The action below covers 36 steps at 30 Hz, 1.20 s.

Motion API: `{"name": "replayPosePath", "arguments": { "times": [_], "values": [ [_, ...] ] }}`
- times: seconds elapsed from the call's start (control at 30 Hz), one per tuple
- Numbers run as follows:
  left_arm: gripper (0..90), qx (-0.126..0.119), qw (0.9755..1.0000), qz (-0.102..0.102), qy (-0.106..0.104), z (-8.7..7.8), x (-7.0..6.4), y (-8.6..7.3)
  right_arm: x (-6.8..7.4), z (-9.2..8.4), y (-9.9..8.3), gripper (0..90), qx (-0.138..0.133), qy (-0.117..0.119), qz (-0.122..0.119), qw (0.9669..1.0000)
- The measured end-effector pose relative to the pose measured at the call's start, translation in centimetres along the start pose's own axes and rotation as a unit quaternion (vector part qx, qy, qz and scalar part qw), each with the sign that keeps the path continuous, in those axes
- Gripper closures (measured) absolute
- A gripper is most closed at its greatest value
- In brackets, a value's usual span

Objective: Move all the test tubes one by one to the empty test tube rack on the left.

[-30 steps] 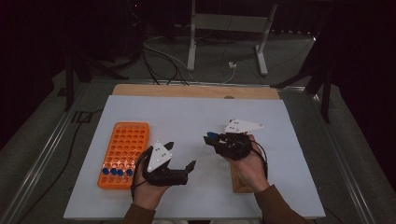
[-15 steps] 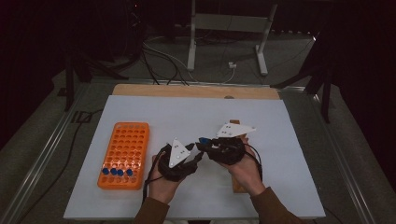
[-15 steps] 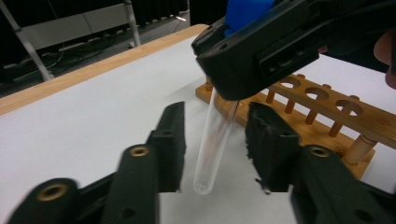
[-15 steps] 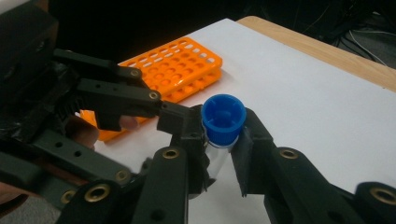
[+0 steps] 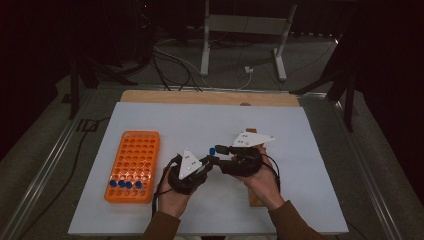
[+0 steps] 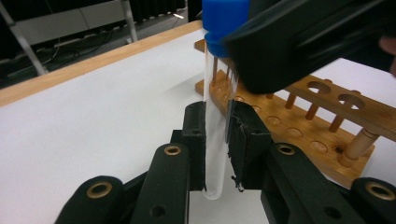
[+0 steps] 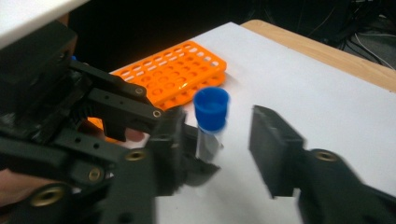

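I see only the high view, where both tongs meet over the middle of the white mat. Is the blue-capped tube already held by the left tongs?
Observer: Yes. In the left gripper view, the left tongs are shut on the tube, with the pads pressing its lower part.
Operator: And the right tongs?
Observer: The right tongs have just been opening. One pad stands clearly off the tube, near its blue cap.
Operator: What is behind the tube?
Observer: A wooden rack whose visible holes are empty.
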<state>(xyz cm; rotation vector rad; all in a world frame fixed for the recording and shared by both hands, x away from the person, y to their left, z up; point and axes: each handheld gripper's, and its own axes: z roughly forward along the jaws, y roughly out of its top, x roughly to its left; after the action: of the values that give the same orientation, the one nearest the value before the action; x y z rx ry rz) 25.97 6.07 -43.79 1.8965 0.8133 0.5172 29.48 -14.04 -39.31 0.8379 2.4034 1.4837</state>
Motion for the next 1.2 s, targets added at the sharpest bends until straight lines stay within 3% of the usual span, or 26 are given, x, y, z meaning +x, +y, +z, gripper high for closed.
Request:
{"name": "replayPosePath", "arguments": {
  "times": [0.2, 0.33, 0.77, 1.2],
  "values": [
    [78.5, -0.003, 0.9998, -0.020, 0.007, -0.8, 1.0, -0.2, -0.5, -0.8, -0.2, 31.8, -0.013, -0.008, 0.002, 0.9999],
    [78.5, -0.008, 0.9996, -0.027, 0.006, -1.5, 1.5, -0.1, -0.7, -1.1, -0.5, 22.8, -0.013, -0.028, -0.006, 0.9995],
    [78.4, -0.040, 0.9974, -0.054, 0.025, -5.1, 3.9, 0.0, -1.9, -2.3, -1.6, 13.0, -0.024, -0.067, 0.006, 0.9974],
    [78.4, -0.070, 0.9916, -0.077, 0.077, -9.9, 7.4, -0.5, -3.6, -4.5, -3.5, 3.4, -0.031, -0.113, 0.014, 0.9930]
  ]
}}
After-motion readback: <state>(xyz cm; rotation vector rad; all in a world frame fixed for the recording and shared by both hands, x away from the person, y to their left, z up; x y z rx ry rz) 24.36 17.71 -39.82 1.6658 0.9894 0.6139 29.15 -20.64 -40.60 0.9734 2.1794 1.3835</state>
